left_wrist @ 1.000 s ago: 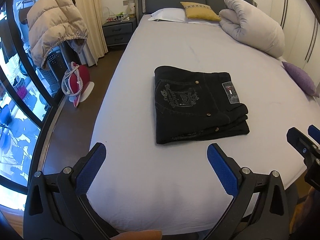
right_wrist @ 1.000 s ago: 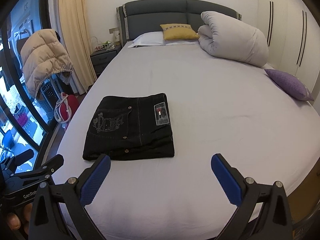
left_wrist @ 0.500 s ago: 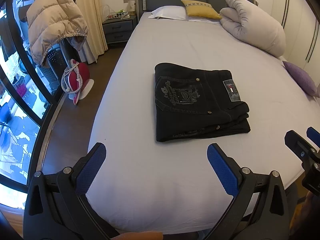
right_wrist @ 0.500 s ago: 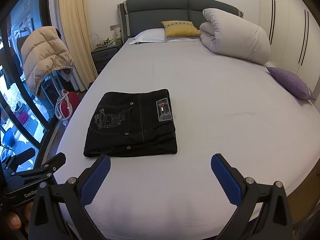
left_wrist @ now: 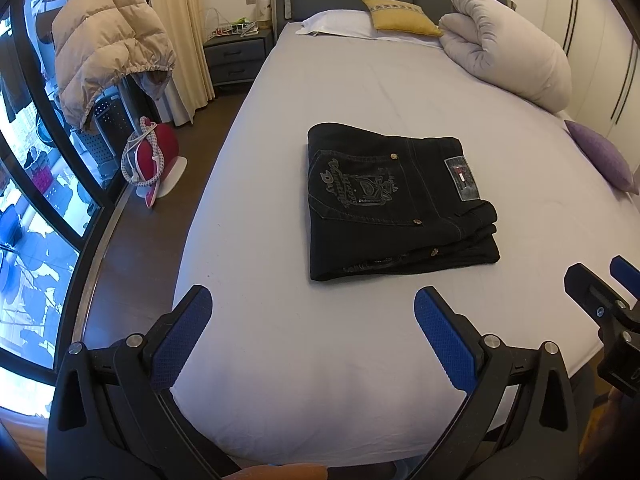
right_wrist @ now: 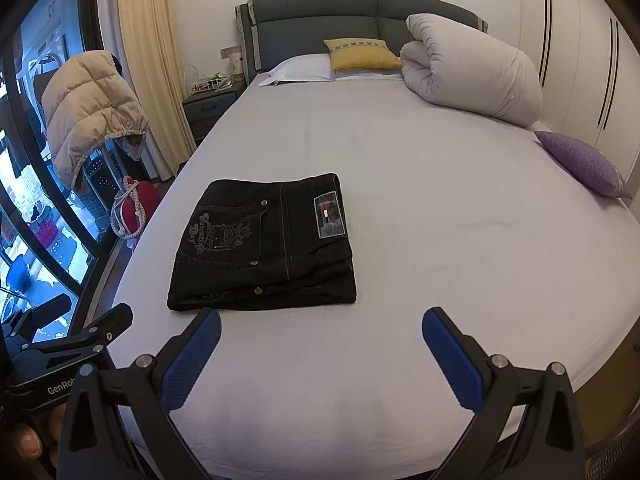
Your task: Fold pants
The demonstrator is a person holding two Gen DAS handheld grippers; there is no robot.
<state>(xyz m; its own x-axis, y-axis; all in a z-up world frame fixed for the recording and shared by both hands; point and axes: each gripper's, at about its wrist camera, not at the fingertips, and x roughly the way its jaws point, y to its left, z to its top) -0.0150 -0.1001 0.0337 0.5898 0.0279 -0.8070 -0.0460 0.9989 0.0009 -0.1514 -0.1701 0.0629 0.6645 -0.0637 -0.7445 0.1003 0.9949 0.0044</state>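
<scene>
Black jeans (left_wrist: 394,204) (right_wrist: 264,244) lie folded into a compact rectangle on the bed's pale sheet (left_wrist: 360,92) (right_wrist: 460,208), back pocket embroidery and a waist patch facing up. My left gripper (left_wrist: 312,320) hovers open over the foot of the bed, short of the jeans, with nothing between its blue pads. My right gripper (right_wrist: 320,340) is open too, held just in front of the jeans' near edge and a bit to their right. Each gripper shows at the edge of the other's view.
A rolled white duvet (right_wrist: 472,76), a yellow cushion (right_wrist: 360,54) and a purple cushion (right_wrist: 584,162) sit toward the head and right side. Left of the bed are a nightstand (left_wrist: 236,54), a beige puffer jacket (left_wrist: 108,44), a red bag (left_wrist: 152,156) and glass windows.
Both views have shifted slightly; the jeans sit a little lower and nearer in the right wrist view. The jeans themselves have not moved and both grippers stay open.
</scene>
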